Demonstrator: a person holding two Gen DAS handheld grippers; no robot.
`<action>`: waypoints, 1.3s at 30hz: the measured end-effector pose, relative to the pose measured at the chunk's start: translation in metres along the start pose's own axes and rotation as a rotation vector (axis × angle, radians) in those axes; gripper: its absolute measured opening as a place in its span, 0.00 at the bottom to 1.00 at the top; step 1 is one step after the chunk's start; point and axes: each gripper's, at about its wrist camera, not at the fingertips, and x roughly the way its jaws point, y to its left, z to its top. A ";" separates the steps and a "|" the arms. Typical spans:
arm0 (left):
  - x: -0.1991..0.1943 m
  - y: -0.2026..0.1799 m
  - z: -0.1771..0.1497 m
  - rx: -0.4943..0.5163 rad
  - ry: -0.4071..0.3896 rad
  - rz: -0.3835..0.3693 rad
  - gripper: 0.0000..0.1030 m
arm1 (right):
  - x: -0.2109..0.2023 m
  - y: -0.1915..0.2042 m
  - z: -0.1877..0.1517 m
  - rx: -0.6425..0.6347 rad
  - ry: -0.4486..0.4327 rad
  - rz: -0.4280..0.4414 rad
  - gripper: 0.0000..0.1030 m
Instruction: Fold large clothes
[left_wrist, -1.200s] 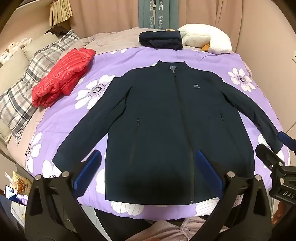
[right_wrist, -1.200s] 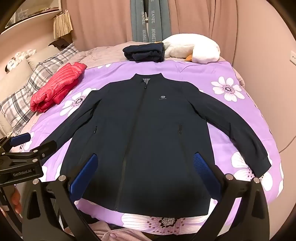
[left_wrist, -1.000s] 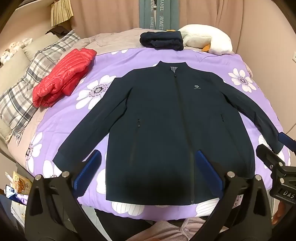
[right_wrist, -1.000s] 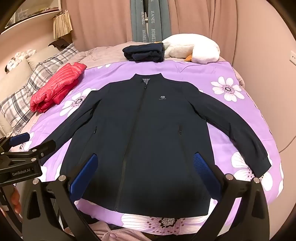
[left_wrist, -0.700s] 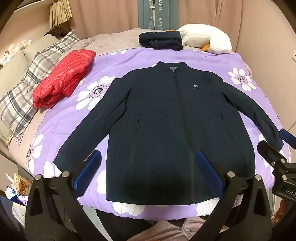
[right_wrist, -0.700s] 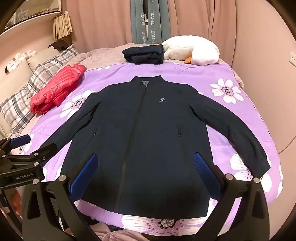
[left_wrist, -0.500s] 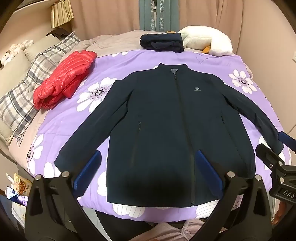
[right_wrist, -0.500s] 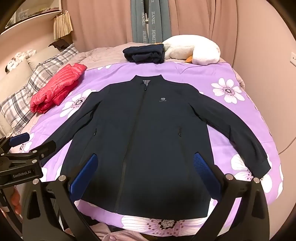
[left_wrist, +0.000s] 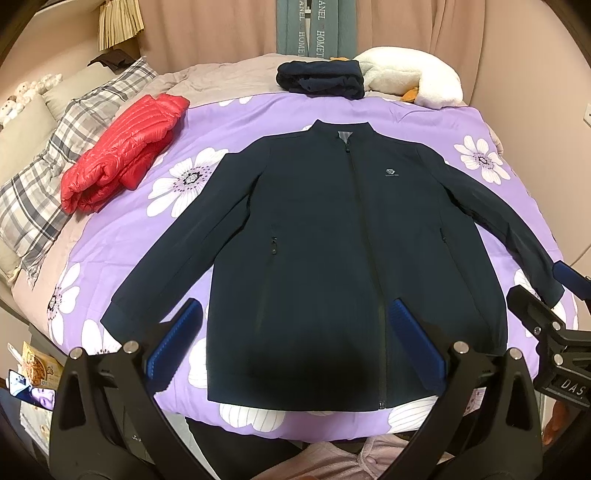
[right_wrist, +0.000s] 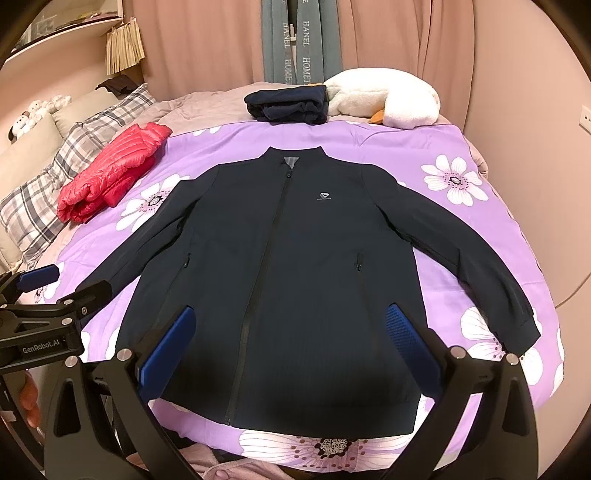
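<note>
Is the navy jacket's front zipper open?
No, the navy jacket lies flat on the purple bedspread with its zipper closed up to the collar.

Bare purple bedspread (left_wrist: 236, 122) around navy jacket (left_wrist: 332, 240), red jacket (left_wrist: 122, 147) (folded) blocking far left, folded dark clothes (left_wrist: 319, 78) beyond collar

On my left tool (right_wrist: 55, 295), seen from the right wrist camera, I read "GenRobot.AI" in white on the black body. On my right tool (left_wrist: 554, 306), seen from the left wrist camera, I make out only "DAS" before the frame cuts it off. The grey banner (right_wrist: 293, 40) hanging between the curtains carries "HOME" and "HANEL", its letters partly cut off. The jacket (right_wrist: 295, 258) has a small grey chest logo (right_wrist: 324, 195); the line of text under it is too small for me to read.
</note>
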 end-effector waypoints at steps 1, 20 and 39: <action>0.000 0.000 0.001 -0.001 -0.001 0.000 0.98 | 0.000 0.000 0.000 0.001 0.000 0.001 0.99; 0.003 -0.004 -0.004 0.003 0.001 0.001 0.98 | 0.000 0.002 -0.003 0.005 0.001 0.005 0.99; 0.005 -0.008 -0.004 0.004 0.000 0.002 0.98 | 0.001 0.000 -0.004 0.005 0.003 0.008 0.99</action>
